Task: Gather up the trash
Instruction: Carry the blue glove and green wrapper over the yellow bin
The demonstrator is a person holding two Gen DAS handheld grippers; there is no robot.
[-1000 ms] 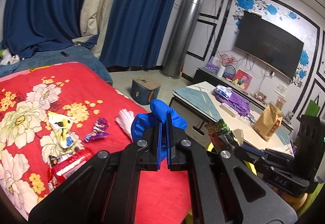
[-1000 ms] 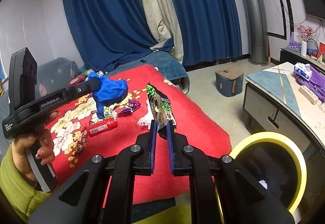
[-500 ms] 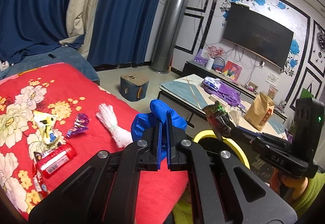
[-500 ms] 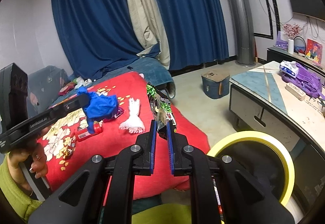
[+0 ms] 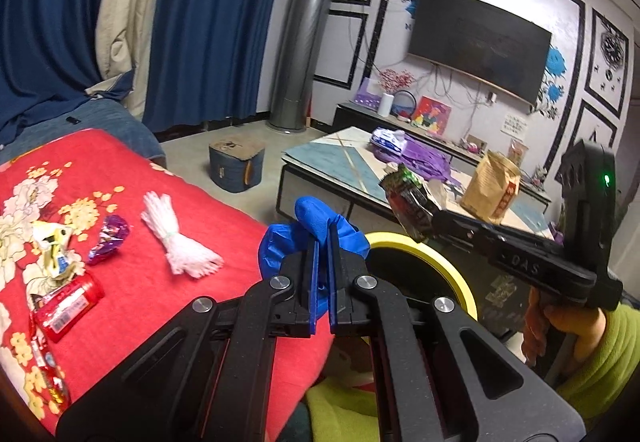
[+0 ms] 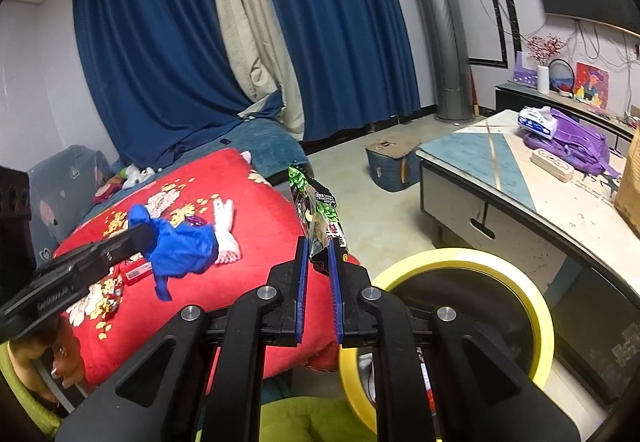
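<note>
Clamping a crumpled blue glove [image 5: 316,226] w/ fingertip poking up, left claw [image 5: 320,242] hangs btwn red bed [image 5: 132,282] & yellow-rimmed bin [image 5: 440,262] in left view; right view: right claw [image 6: 319,254] pinches green/black snack wrapper [image 6: 318,209], upright, beside bin [image 6: 516,274].

In the left wrist view, the glove bundle [image 5: 176,242] lies on the blanket [image 5: 132,181] at ten o'clock, a candy wrapper [image 5: 109,238] just left of it, a can [image 5: 66,308] at nine. The bin [image 5: 430,266] stands right of the blanket, the coffee table [image 5: 340,161] behind it.
</note>
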